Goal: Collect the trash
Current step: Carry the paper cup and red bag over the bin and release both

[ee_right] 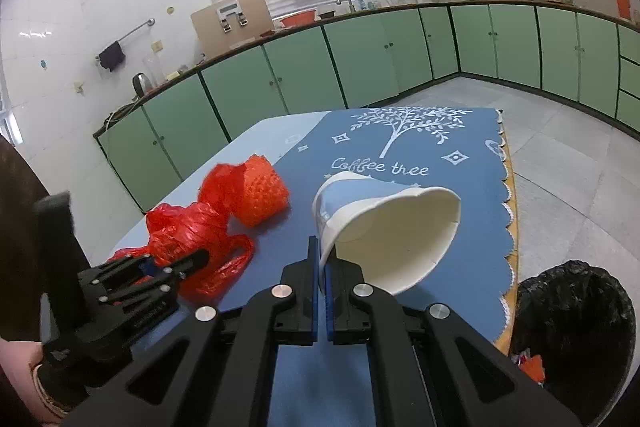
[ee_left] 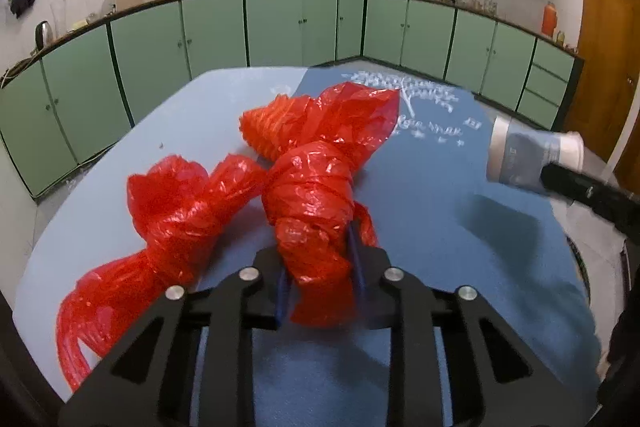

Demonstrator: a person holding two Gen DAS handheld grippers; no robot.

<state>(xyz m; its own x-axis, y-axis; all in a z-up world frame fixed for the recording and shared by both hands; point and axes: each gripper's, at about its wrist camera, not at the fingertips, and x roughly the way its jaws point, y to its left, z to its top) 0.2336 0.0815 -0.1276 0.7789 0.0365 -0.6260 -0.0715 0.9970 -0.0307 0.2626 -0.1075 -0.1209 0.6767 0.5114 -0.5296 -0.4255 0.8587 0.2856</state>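
Note:
My left gripper (ee_left: 320,267) is shut on a crumpled red plastic bag (ee_left: 316,187) that lies on the blue table. A second lump of red bag (ee_left: 176,211) sits to its left. The bag also shows in the right wrist view (ee_right: 192,227), with the left gripper (ee_right: 188,263) on it. My right gripper (ee_right: 323,259) is shut on the rim of a blue and white paper cup (ee_right: 384,227), held tilted above the table. The cup also shows at the right in the left wrist view (ee_left: 532,155).
A blue cloth (ee_right: 440,155) with a white tree print covers the table's right part. A bin with a black liner (ee_right: 576,323) stands on the floor beside the table's right edge. Green cabinets (ee_left: 280,27) line the walls.

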